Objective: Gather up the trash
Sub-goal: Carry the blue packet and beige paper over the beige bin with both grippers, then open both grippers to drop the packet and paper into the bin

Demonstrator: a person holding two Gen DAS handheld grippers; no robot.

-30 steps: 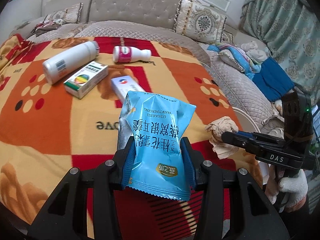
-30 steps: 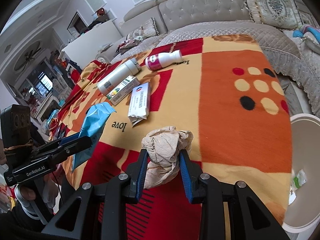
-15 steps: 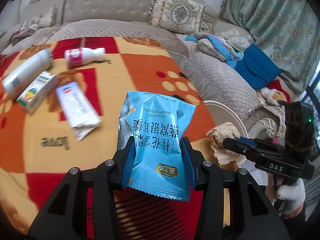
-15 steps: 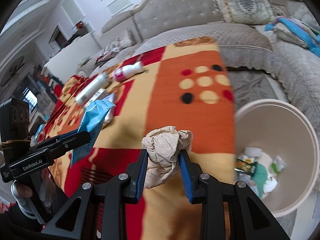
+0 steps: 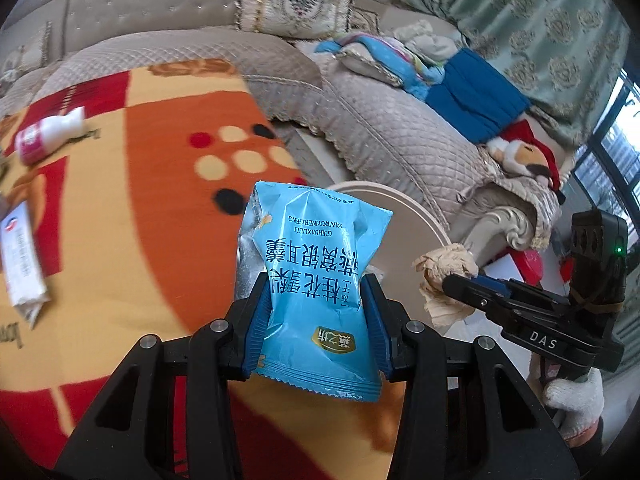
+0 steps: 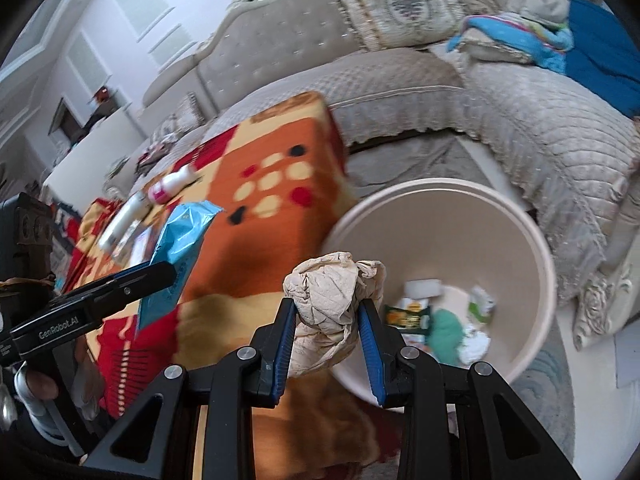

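Note:
My left gripper [image 5: 316, 308] is shut on a blue snack packet [image 5: 316, 280] and holds it above the table's right edge; the packet also shows in the right wrist view [image 6: 180, 256]. My right gripper [image 6: 330, 320] is shut on a crumpled beige paper wad [image 6: 332, 300], held over the near rim of a round cream trash bin [image 6: 532, 256]. The wad also shows in the left wrist view [image 5: 444, 276], in front of the bin [image 5: 412, 216]. The bin holds several pieces of trash.
An orange, red and yellow blanket [image 5: 140, 208] covers the table. On it lie a small pink-labelled bottle [image 5: 48, 136] and a white packet [image 5: 20, 256]. A grey quilted sofa [image 5: 400, 136] with cushions and blue cloth curves behind the bin.
Both grippers have swung right, away from the table's middle toward the bin, each still holding its item. The bin's inside has come fully into the right wrist view.

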